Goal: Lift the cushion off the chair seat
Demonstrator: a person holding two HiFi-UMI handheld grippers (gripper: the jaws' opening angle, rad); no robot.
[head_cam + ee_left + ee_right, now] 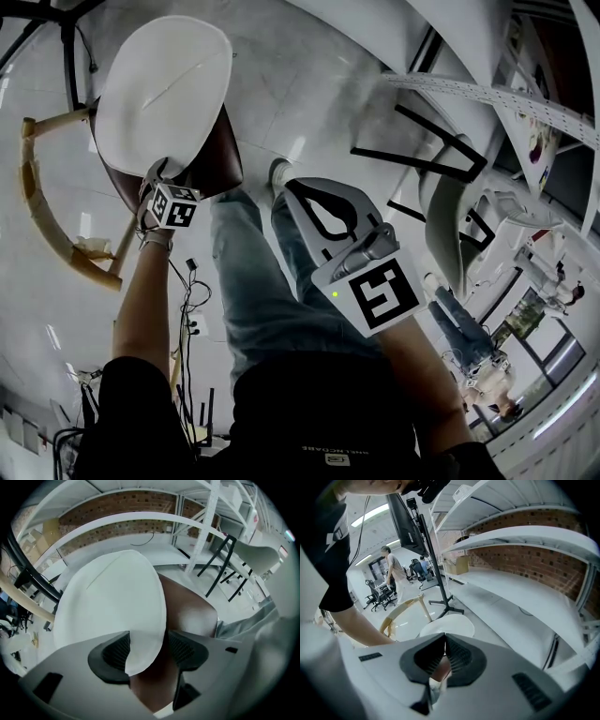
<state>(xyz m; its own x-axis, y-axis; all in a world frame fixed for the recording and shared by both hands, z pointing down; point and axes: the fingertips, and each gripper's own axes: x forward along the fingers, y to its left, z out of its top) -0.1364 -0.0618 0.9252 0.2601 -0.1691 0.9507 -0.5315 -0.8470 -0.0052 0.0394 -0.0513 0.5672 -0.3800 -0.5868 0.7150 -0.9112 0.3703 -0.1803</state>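
A white oval cushion (pixel 164 89) is tilted up over the brown chair seat (pixel 220 159) at the upper left of the head view. My left gripper (pixel 159 173) is shut on the cushion's near edge. In the left gripper view the cushion (pixel 110 602) fills most of the gap of the left gripper (pixel 147 648), and the brown seat (pixel 187 613) shows beneath and to its right. My right gripper (pixel 292 187) hangs in the middle above the person's legs, apart from the chair. Its jaws are shut with nothing in them. The right gripper (pixel 444 641) points toward the cushion (pixel 447 625).
A curved wooden frame (pixel 42 202) lies on the floor left of the chair. A white chair with black legs (pixel 450 202) and white shelving (pixel 487 89) stand to the right. Cables (pixel 192 291) trail on the floor. A monitor stand (pixel 436 550) and a distant person (pixel 396 571) show.
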